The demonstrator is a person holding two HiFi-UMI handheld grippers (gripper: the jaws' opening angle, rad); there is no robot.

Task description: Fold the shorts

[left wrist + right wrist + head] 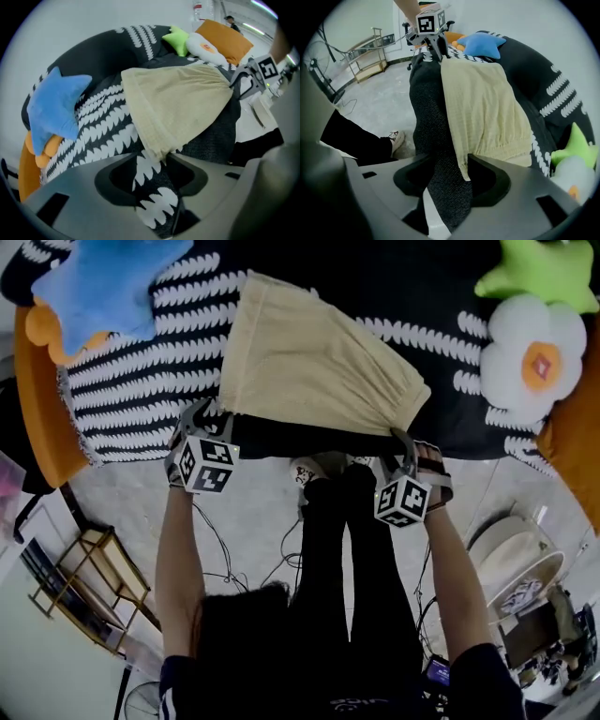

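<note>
Lying flat at centre frame on black-and-white patterned blanket (131,381): pale yellow fabric shorts (314,362). At lower-edge corners, left gripper (212,414) and right gripper (404,440), jaws apart, fabric corner unclamped between each pair.

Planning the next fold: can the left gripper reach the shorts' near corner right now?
Likely yes: the left gripper has its jaws apart right at that corner of the shorts; only the blanket lies beneath, nothing covers it.

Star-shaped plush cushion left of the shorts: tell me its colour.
Blue; the star-shaped plush cushion shows best in the head view.
</note>
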